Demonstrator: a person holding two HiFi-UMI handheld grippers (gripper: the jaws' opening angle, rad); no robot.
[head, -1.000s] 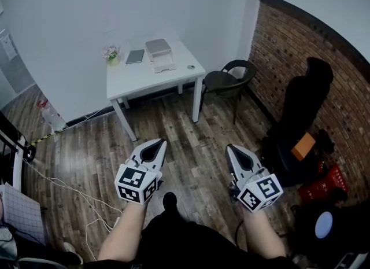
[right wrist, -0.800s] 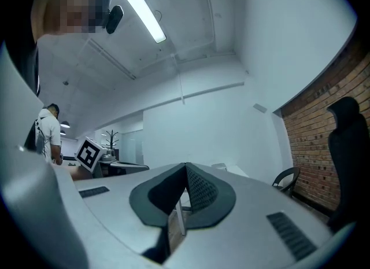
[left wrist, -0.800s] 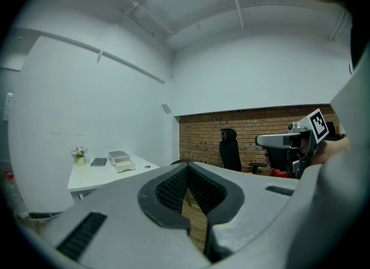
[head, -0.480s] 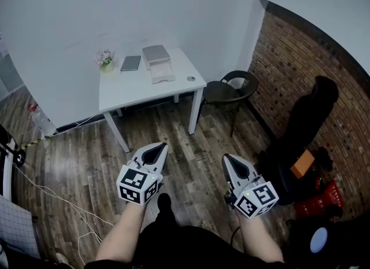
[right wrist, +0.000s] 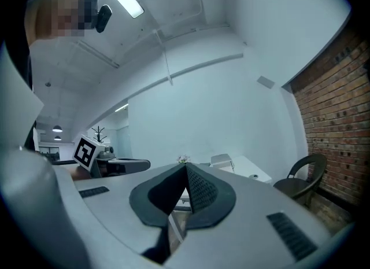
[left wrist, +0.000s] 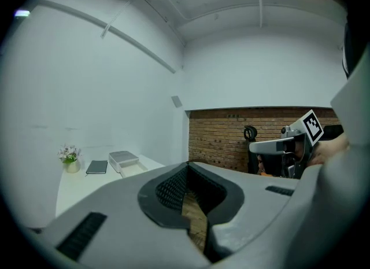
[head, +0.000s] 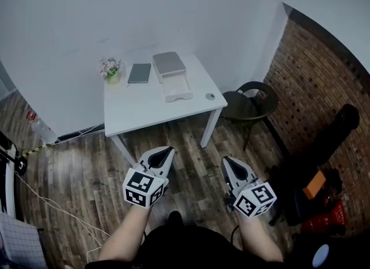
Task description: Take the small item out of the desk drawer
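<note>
Closer now to the white desk (head: 139, 109), left gripper (head: 163, 154) and right gripper (head: 229, 164) keep jaws together, empty; wood floor (head: 75, 169) lies open before its near edge.

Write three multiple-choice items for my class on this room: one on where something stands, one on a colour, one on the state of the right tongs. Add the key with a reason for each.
1. Where does the flower pot stand?
A. on the chair
B. on the table's far left corner
C. on the floor

2. What colour is the table?
A. white
B. black
C. red

3. How are the right tongs?
A. wide open
B. shut on a notebook
C. shut, with nothing between them

Key: 1 B, the head view shows the pot on the tabletop's far left corner. 2 A, its top and legs are white. 3 C, the right gripper view shows the jaws meeting at the tip with nothing held.
</note>
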